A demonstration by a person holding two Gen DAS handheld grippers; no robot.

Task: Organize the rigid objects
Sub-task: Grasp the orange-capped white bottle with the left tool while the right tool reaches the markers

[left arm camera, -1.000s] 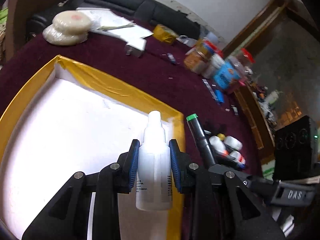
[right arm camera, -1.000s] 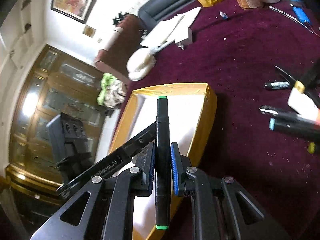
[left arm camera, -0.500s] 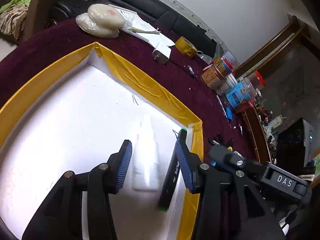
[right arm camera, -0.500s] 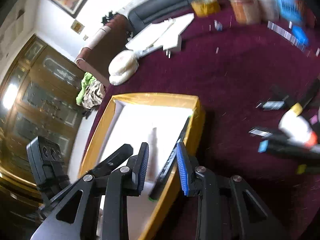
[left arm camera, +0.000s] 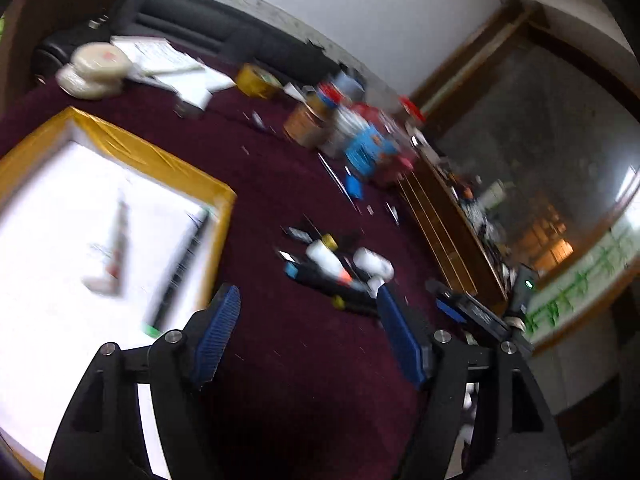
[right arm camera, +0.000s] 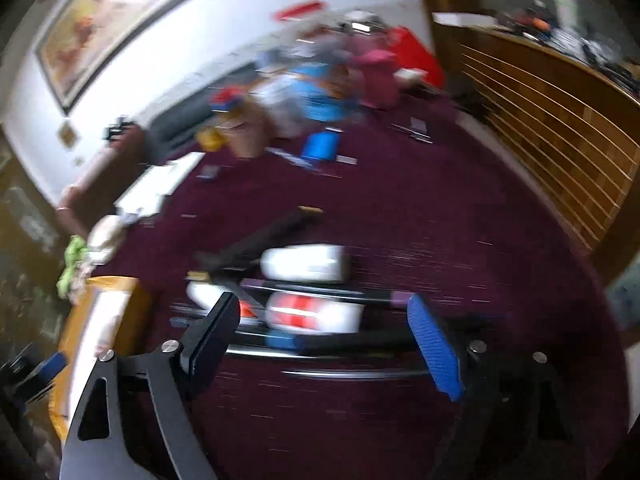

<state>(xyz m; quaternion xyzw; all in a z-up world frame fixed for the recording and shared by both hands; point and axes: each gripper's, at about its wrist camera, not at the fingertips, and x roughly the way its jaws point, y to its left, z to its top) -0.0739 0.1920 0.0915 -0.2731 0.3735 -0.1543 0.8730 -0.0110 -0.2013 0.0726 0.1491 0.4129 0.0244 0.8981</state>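
A yellow-rimmed box (left arm camera: pixel 132 151) with a white floor lies at the left on the maroon cloth. In it lie a white dropper bottle (left arm camera: pixel 110 252) and a black marker with green ends (left arm camera: pixel 180 268). My left gripper (left arm camera: pixel 308 328) is open and empty, over the cloth just right of the box. A pile of markers and small white bottles (left arm camera: pixel 340 272) lies beyond it. My right gripper (right arm camera: pixel 332 332) is open and empty, close above that pile (right arm camera: pixel 304 292). The box rim shows at the left of the right wrist view (right arm camera: pixel 116 284). Both views are blurred.
Jars and a blue packet (left arm camera: pixel 340 132) stand at the back. A yellow tape roll (left arm camera: pixel 256 80), papers (left arm camera: pixel 168 64) and white round packs (left arm camera: pixel 94 70) lie at the far left. A wooden slatted counter (right arm camera: pixel 560 120) borders the right side.
Both grippers let go: the bottle and the green-ended marker now lie in the box. Both grippers opened wide and swung right, away from the box toward the pile of markers.
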